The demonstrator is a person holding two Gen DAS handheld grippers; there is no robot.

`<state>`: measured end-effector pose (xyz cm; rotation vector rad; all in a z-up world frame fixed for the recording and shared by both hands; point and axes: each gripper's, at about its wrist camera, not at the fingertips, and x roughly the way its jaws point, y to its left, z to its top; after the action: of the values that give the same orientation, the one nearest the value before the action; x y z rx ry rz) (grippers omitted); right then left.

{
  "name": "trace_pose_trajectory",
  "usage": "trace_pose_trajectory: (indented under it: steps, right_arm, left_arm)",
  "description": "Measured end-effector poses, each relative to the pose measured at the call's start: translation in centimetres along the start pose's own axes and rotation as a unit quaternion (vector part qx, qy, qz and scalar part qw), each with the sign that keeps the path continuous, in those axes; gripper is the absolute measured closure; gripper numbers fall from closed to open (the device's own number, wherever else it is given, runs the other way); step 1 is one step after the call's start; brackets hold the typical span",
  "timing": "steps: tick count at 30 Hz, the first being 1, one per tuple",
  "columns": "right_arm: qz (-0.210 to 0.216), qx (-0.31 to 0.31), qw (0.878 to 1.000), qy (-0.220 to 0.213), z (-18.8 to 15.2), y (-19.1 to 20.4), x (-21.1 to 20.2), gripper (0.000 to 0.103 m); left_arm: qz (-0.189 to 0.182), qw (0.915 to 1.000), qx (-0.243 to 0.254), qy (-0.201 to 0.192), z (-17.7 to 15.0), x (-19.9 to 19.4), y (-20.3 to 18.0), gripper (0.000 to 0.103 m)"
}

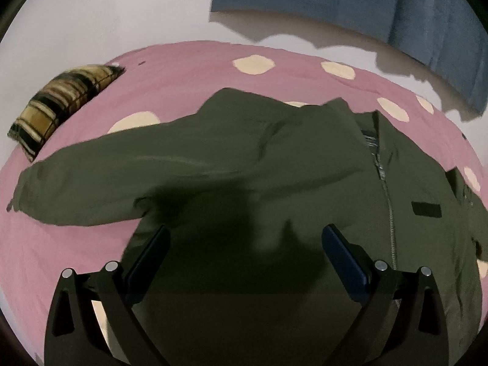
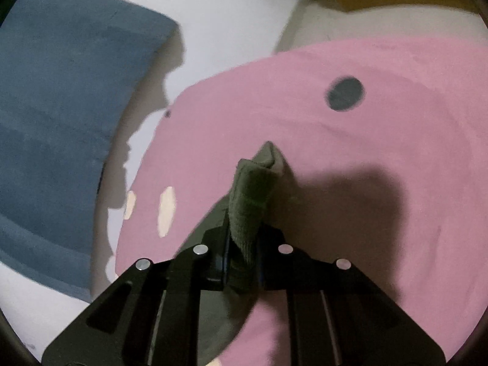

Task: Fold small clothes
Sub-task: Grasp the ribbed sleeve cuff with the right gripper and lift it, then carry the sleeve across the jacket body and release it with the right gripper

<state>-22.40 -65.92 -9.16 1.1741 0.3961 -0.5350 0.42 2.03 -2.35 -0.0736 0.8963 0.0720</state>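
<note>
Jacket (image 1: 244, 164) lies mostly unfolded; right tool (image 2: 244, 244) pinches probably its ribbed cuff (image 2: 250, 201), left tool (image 1: 244, 244) spread above.

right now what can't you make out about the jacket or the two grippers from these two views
- Left wrist view: the olive green jacket has its hem cut off by the bottom edge and hidden behind the open left gripper; its far side runs off the right edge.
- Left wrist view: the small black patch is too small to read.
- Right wrist view: which part of the jacket the ribbed cuff belongs to is hidden; the right gripper, shut on it, covers the rest.
</note>
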Motion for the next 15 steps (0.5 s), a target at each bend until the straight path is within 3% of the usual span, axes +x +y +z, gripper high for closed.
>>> trace_pose_trajectory:
  steps: [5, 8, 15]
  right_arm:
    - [0.062, -0.079, 0.995, -0.009, -2.1, 8.1, -3.0, 0.091]
    - [0.105, -0.146, 0.984, -0.003, -5.3, 15.0, -4.3, 0.091]
    - [0.188, -0.306, 0.932, 0.057, -18.7, 29.9, -4.4, 0.091]
  left_arm:
    - [0.009, 0.9998, -0.017, -0.006, 0.1, -0.5, 2.6, 0.004]
    - [0.022, 0.9993, -0.027, -0.015, -0.1, -0.9, 4.4, 0.004]
    - [0.023, 0.9985, -0.047, -0.014, -0.5, -1.3, 8.2, 0.004]
